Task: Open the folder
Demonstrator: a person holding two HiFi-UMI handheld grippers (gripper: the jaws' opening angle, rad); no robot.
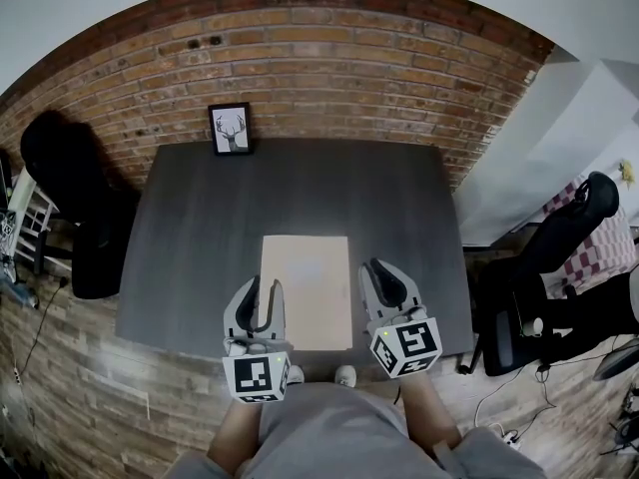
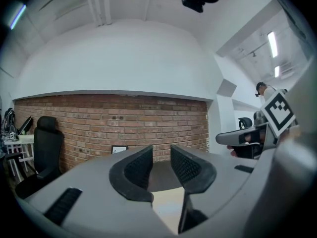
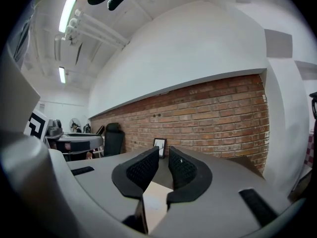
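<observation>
A tan folder lies flat and closed on the dark grey table, near its front edge. My left gripper hovers at the folder's left front side. Its jaws stand open with a clear gap and nothing between them. My right gripper is beside the folder's right edge, jaws a little apart and empty. Each gripper view shows a pale strip of the folder low between the jaws. Neither gripper touches it, as far as I can see.
A small framed deer picture leans against the brick wall at the table's back edge. One black office chair stands left of the table, another to the right. The person stands at the table's front edge.
</observation>
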